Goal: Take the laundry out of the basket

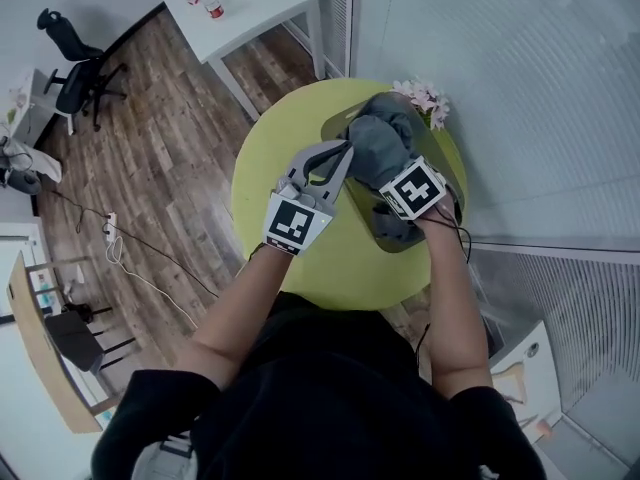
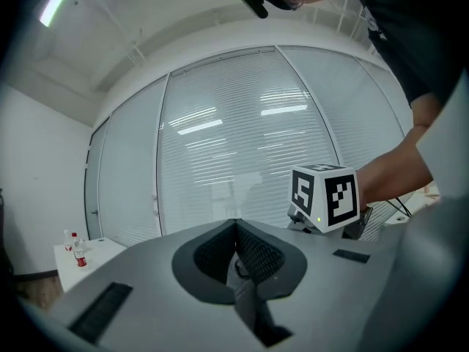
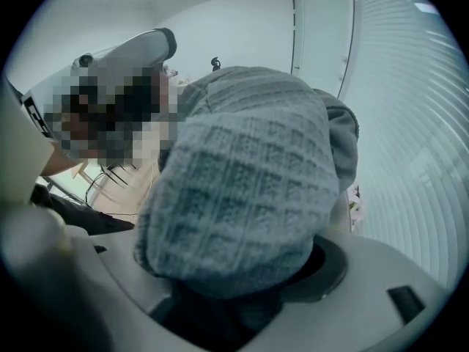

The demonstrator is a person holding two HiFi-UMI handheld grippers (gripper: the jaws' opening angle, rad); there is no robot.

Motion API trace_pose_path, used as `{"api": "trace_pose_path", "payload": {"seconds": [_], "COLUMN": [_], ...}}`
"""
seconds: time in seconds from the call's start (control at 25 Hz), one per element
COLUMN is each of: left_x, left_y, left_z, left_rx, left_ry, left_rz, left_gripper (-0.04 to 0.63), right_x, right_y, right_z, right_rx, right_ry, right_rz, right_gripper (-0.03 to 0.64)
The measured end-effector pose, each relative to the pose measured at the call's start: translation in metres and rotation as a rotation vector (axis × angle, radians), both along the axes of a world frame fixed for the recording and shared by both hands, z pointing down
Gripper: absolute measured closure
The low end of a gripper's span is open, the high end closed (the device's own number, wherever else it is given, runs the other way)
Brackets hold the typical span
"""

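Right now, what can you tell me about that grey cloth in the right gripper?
The grey cloth is a thick, soft knit with a raised waffle-like grid, bunched into a rounded lump with a smoother grey fold behind. The right gripper is shut on its lower end. In the head view it hangs over the dark basket on the round yellow-green table. The left gripper, shut, points at it from beside; whether they touch is unclear.
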State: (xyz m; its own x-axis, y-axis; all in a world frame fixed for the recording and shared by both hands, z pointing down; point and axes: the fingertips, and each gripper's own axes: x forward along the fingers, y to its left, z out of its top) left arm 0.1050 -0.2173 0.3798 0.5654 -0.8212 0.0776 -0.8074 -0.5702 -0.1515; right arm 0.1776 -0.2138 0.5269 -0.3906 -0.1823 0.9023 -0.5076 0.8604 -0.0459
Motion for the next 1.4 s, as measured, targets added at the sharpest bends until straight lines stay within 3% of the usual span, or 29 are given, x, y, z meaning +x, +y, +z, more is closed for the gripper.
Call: {"api": "trace_pose_path", "payload": {"seconds": [0.32,0.76,1.2,1.4], "left_x": [-0.049,-0.126,-0.201,-0.218], "left_y": [0.027,0.052,0.080,0.097], "left_z": [-0.019,-0.036,-0.006,0.022], "left_rx": [0.047,0.079,0.021,-0.018], "left_ry": [-0.032,0.024,0.072,0.057], "left_rz": [-0.115,-0.127,-0.100,-0.077], "left_gripper": [0.586,0.586,0.586,0.586], "right_x": [-0.050,-0.134,-0.207,-0.231], "right_y": [0.015,0.025,0.067,0.091], "right_z": [-0.030,-0.056,-0.019,0.015], "right_rx": [0.038,0.118,0.044,0.011], "right_ry": [-0.030,0.010,0.012,0.016], "right_rz": [-0.100,-0.143,-0.095,-0.103], "right_gripper": [0.227,0.227,0.227,0.227]}}
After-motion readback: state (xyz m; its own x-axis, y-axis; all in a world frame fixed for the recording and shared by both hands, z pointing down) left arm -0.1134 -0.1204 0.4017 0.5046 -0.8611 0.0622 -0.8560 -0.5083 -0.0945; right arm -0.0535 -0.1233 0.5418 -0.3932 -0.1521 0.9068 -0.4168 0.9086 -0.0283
